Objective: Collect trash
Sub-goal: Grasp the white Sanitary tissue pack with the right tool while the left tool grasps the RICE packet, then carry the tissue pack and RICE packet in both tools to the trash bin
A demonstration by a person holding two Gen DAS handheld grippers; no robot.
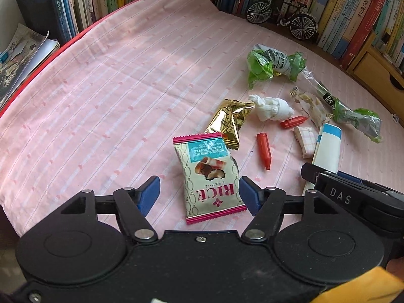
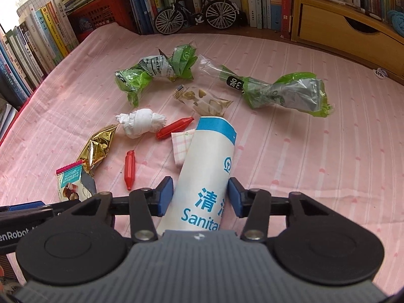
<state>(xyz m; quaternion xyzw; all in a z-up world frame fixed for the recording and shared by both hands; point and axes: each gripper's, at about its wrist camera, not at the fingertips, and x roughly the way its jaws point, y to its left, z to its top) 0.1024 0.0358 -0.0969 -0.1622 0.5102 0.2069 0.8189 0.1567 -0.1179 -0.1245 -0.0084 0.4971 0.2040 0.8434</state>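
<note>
Left gripper (image 1: 199,197) gapes over the cream-and-pink RICE snack wrapper (image 1: 210,176), gripping nothing: centre, then pinch; right gripper (image 2: 200,197) clamps the white-and-blue paper sanitary bag (image 2: 209,166).

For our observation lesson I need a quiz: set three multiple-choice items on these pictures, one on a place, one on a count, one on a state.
1. Where does the toy bike stand?
A. Before the books
B. On a tissue
C. In a drawer

2. How many red sticks lie on the cloth?
A. One
B. Two
C. Four

3. What is the right gripper doing?
A. Open and empty
B. Shut on a tissue
C. Shut on the bag

Answers:
1 A: it stands at the cloth's far edge, against the books.
2 B: both views show two.
3 C: its jaws press the bag's sides.
</note>
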